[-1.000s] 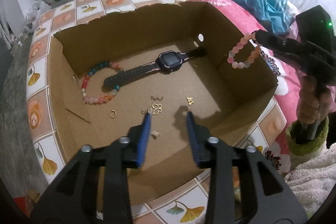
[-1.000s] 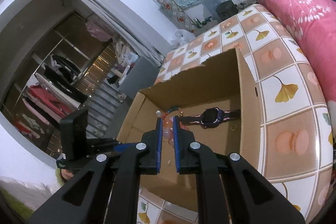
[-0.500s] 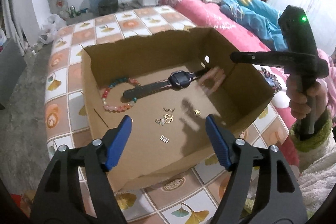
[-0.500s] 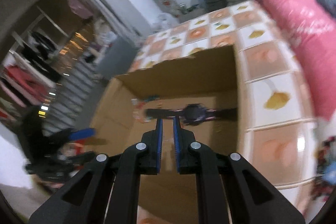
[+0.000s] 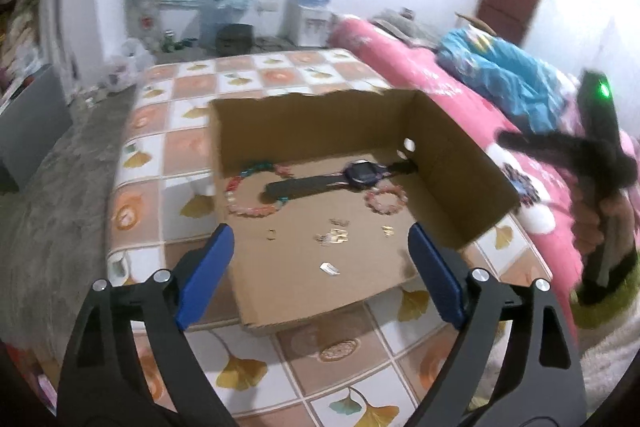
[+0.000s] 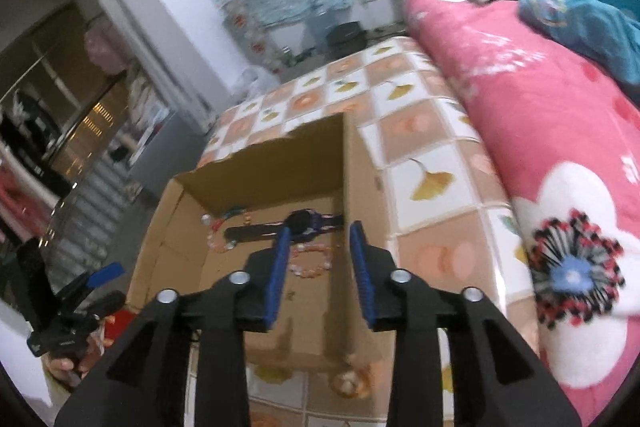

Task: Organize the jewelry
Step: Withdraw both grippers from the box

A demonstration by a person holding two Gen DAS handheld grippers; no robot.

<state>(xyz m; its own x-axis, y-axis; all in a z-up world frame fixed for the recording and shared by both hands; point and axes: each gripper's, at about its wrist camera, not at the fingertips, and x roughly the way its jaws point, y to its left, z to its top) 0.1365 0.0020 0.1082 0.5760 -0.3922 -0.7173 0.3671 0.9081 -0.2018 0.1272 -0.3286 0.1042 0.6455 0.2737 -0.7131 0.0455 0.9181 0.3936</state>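
Observation:
A shallow cardboard box (image 5: 460, 163) (image 6: 360, 187) sits on a tiled table. Inside lie a dark smartwatch (image 5: 360, 175) (image 6: 304, 221), a long multicoloured bead bracelet (image 5: 248, 195), a small pink bead bracelet (image 5: 386, 199) (image 6: 310, 263) and several tiny gold charms (image 5: 336, 233). My left gripper (image 5: 320, 267) is wide open and empty, back over the box's near edge. My right gripper (image 6: 318, 267) is open and empty above the pink bracelet; it shows blurred at the right of the left wrist view (image 5: 560, 151).
A tiled table (image 5: 180, 131) carries the box. A bed with a pink floral quilt (image 6: 560, 131) and a blue blanket (image 5: 512, 83) lies to the right. A water dispenser (image 5: 312, 7) and a wardrobe (image 6: 60, 99) stand farther off.
My right gripper opened and the pink bead bracelet dropped from it into the box beside the watch. My left gripper opened wide and pulled back from the box.

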